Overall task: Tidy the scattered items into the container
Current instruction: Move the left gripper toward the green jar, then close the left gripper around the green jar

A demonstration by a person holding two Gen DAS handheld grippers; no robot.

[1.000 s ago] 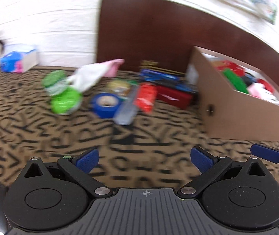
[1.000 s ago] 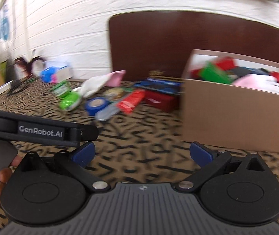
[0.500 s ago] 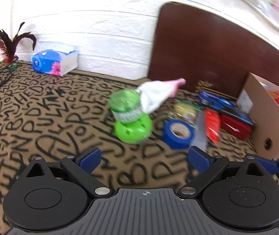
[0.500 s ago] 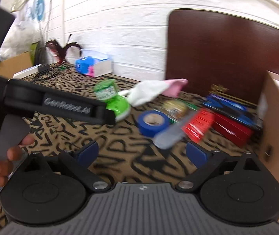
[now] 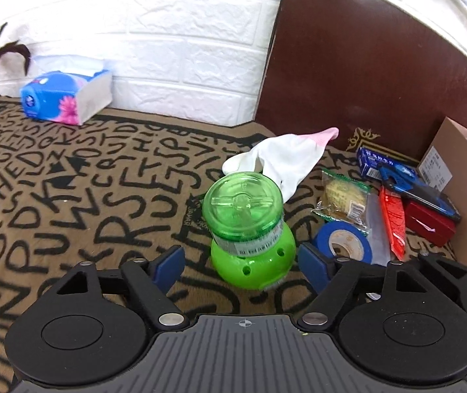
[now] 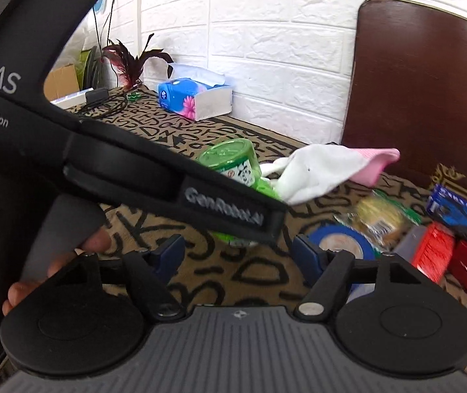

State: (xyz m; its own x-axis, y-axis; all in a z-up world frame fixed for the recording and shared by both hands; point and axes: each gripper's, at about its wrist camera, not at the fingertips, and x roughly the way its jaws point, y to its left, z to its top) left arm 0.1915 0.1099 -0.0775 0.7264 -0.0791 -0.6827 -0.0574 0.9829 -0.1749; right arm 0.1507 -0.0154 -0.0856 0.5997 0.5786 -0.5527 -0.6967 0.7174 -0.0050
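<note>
1. White brick wall (image 5: pixel 174 65) and a dark brown headboard (image 5: pixel 380 75) back a tan cloth printed with black letters (image 5: pixel 69 196), where the clutter lies.

2. From the left wrist view, the left gripper (image 5: pixel 241 263) points down at a green bottle (image 5: pixel 246 226) lying with its clear cap toward the camera. Its jaws have just been closing, yet both blue pads stand clear of the bottle, which sits between and just beyond them, so nothing is held. I judge this the line-up for a grasp. A white sock with a pink cuff (image 5: pixel 285 160) lies just behind the bottle; a roll of blue tape (image 5: pixel 344 240), a snack packet (image 5: pixel 344 198) and a red pack (image 5: pixel 392 226) lie to its right. The cardboard box (image 5: pixel 452 203) at the right edge is the container; only a glimpse of red shows inside.

3. From the right wrist view, the right gripper (image 6: pixel 238 255) has also just been closing, with only cloth between its pads. The left tool's black body crosses in front, hiding most of the bottle (image 6: pixel 233 160). A tissue box (image 6: pixel 194 98) sits by the wall, apart from the clutter.
</note>
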